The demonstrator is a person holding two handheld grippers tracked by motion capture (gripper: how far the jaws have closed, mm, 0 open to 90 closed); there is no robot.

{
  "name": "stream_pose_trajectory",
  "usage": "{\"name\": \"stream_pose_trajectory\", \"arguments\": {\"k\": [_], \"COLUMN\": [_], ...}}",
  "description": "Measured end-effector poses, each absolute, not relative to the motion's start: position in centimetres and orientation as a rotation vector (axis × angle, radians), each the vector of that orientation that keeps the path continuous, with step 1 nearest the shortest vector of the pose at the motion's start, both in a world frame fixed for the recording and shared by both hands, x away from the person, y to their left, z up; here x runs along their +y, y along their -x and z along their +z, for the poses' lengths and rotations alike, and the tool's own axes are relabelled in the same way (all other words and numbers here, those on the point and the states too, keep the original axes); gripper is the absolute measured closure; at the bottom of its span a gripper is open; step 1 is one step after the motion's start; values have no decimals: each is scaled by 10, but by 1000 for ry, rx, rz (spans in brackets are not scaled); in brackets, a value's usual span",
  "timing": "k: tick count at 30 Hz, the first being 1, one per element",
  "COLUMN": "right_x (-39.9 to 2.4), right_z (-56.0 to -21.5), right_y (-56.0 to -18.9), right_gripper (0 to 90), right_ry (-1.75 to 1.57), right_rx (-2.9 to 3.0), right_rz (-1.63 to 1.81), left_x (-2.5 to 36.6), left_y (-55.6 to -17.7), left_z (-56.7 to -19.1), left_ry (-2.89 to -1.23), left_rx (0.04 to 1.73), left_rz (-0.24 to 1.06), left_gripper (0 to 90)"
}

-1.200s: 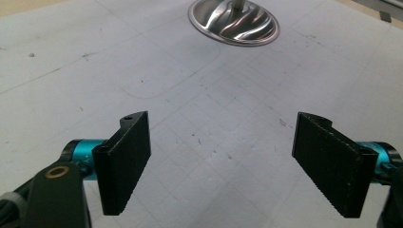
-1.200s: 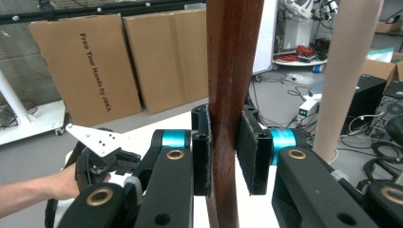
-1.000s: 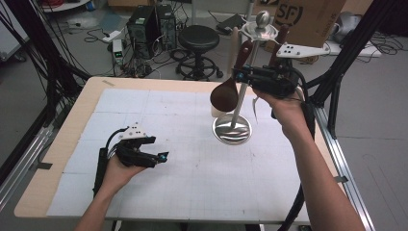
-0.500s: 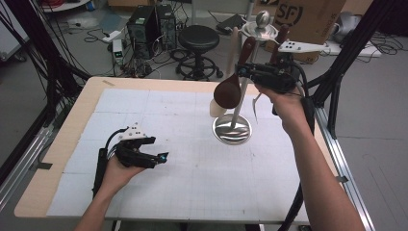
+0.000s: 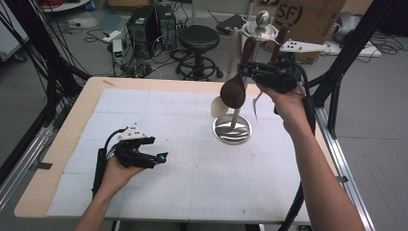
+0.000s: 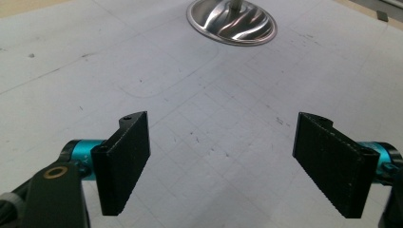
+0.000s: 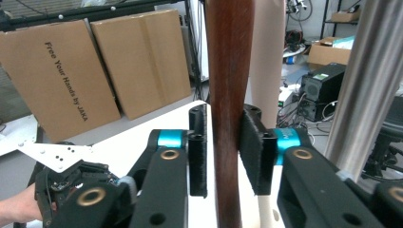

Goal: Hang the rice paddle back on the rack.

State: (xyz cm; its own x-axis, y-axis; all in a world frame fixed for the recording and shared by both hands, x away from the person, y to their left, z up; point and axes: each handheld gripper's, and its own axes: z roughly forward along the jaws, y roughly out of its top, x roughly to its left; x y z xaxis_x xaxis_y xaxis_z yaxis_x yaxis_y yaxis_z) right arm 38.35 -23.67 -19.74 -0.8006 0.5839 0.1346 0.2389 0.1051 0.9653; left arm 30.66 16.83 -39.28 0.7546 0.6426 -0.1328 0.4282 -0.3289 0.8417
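Wooden spoon (image 5: pixel 234 90) over white gridded table (image 5: pixel 159 120), cardboard boxes (image 7: pixel 95 61) behind

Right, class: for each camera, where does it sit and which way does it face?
High view: overhead, facing forward and down on the table; forearms, left tool, right tool.
Left gripper view: on the left tool, facing across to the stand base; its open jaws.
Right gripper view: on the right tool, facing level; spoon handle between jaws that have just been opening.
Shared: stand base, high and left gripper views.
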Motion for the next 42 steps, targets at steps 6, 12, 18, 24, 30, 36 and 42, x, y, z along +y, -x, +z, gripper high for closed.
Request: {"name": "stream_pose_trajectory", "arguments": {"k": [6, 12, 18, 24, 30, 36, 42], "right_x": [-241, -247, -250, -251, -252, -254, -255], "right_z": [-197, -197, -200, -206, -212, -218, -224], "right_y": [-379, -373, -365, -360, -358, -355, -352], "right_gripper": [658, 618, 568, 525, 489, 447, 387], "right_ry": [-809, -804, -780, -762, -766, -761, -764], "right_rx": [2094, 2065, 2052, 2056, 2067, 2062, 2068], "right_rz": [1745, 1745, 1750, 1740, 1739, 1734, 1711], "left_x": [169, 170, 169, 170, 170, 171, 171], "left_y": [-306, -305, -305, -305, -305, -306, -306], "left_z": [-392, -392, -392, -392, -392, -392, -392], "left_ry": [-1971, -1964, -1961, -1968, -1962, -1967, -1966], "left_rx": [812, 818, 820, 817, 823, 824, 824], "left_rz": [277, 280, 279, 281, 280, 282, 281], "left_gripper": [204, 202, 200, 197, 195, 192, 190]}}
